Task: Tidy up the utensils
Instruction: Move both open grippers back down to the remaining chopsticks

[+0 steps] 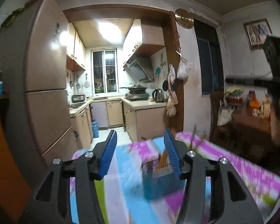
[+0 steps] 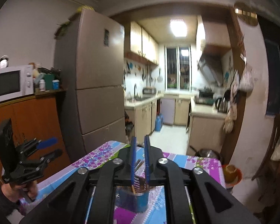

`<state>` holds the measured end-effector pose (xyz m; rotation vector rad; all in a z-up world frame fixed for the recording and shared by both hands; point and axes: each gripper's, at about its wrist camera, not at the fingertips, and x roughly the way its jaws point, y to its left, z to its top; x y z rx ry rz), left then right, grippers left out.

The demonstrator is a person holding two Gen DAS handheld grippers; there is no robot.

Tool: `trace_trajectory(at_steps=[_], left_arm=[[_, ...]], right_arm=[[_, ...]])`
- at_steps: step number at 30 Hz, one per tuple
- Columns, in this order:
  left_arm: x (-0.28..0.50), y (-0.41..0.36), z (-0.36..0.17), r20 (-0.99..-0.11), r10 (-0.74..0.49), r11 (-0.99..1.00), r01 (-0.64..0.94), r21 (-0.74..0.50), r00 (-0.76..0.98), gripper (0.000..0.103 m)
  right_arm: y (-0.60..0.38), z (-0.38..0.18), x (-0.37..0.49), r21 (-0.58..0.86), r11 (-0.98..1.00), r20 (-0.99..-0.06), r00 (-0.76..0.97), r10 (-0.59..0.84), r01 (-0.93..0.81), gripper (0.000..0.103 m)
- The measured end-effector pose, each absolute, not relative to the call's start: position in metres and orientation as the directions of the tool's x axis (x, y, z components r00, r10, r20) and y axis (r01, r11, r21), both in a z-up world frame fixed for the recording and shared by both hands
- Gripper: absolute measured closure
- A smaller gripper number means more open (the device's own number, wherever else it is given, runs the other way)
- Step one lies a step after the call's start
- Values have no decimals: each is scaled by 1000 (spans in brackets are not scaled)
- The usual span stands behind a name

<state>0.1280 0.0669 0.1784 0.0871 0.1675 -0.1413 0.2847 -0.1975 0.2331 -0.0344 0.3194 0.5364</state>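
In the left wrist view, your left gripper (image 1: pixel 140 149) has its jaws spread wide with nothing between the blue pads (image 1: pixel 108 156). It hangs above the desk (image 1: pixel 242 169), which is covered by a floral cloth in pink, blue and green. The blue utensil holder (image 1: pixel 158 184) stands on the cloth low between the jaws, blurred, with a brown utensil end showing above its rim. Judge this gripper as idle; it can steady the holder if needed. The far desk edge lies just beyond the holder, and past it the floor opens toward the kitchen, with the refrigerator (image 1: pixel 44 74) to the left. In the right wrist view, your right gripper (image 2: pixel 140 158) has its jaws drawn close together, leaving a narrow gap. Chopsticks (image 2: pixel 138 165) show in that gap, but you cannot tell from this view whether the pads clamp them or merely frame them. The utensil holder (image 2: pixel 132 197) sits directly below, with brown utensils (image 2: pixel 140 183) standing in it. The step in hand appears to be placing or drawing utensils at the holder. The next move calls for a straight vertical path, keeping thin sticks parallel to the holder wall. Your left gripper (image 2: pixel 44 149) is raised well to the left, clear of the working zone. Keep clear of the right desk edge, where a bowl (image 2: pixel 231 171) sits just beyond.
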Motion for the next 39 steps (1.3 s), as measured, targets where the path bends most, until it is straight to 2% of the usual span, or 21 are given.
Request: trace_trajectory(at_steps=[1, 2, 6, 9, 15, 19, 22, 24, 29, 36, 39], left_arm=[[108, 72, 165, -181, -127, 987, 142, 73, 975, 49], [91, 77, 153, -193, -121, 989, 136, 66, 974, 48], [39, 93, 96, -277, -69, 996, 83, 39, 958, 48], [10, 101, 53, -352, -48, 998, 54, 9, 935, 48], [-12, 94, 9, -405, -88, 996, 91, -11, 910, 48], [-11, 84, -9, -438, -111, 992, 127, 6, 892, 48], [-14, 83, -21, -451, -110, 991, 134, 20, 886, 55], [-13, 84, -27, -457, -103, 992, 128, 23, 883, 56], [-11, 83, -39, -473, -111, 991, 133, 13, 874, 71], [-8, 78, -45, -454, -118, 990, 137, 11, 883, 81], [-7, 77, -46, -448, -119, 990, 137, 8, 886, 91]], right_arm=[[-203, 229, 265, 38, 863, -287, 821, 493, -504, 79], [-208, 222, 242, 19, 867, -271, 832, 485, -499, 76], [-222, 174, 170, 22, 875, -275, 838, 471, -484, 73], [-222, 120, 126, 42, 886, -336, 829, 447, -461, 73], [-209, 21, 62, 99, 913, -486, 781, 392, -397, 73], [-195, -10, 47, 109, 920, -542, 753, 372, -376, 73], [-187, -18, 43, 114, 920, -555, 744, 372, -375, 73], [-184, -20, 43, 118, 918, -560, 738, 377, -379, 73], [-183, -23, 45, 119, 923, -555, 746, 368, -367, 73], [-183, -25, 46, 107, 928, -554, 754, 353, -356, 73], [-182, -27, 46, 87, 934, -554, 762, 335, -348, 73]])
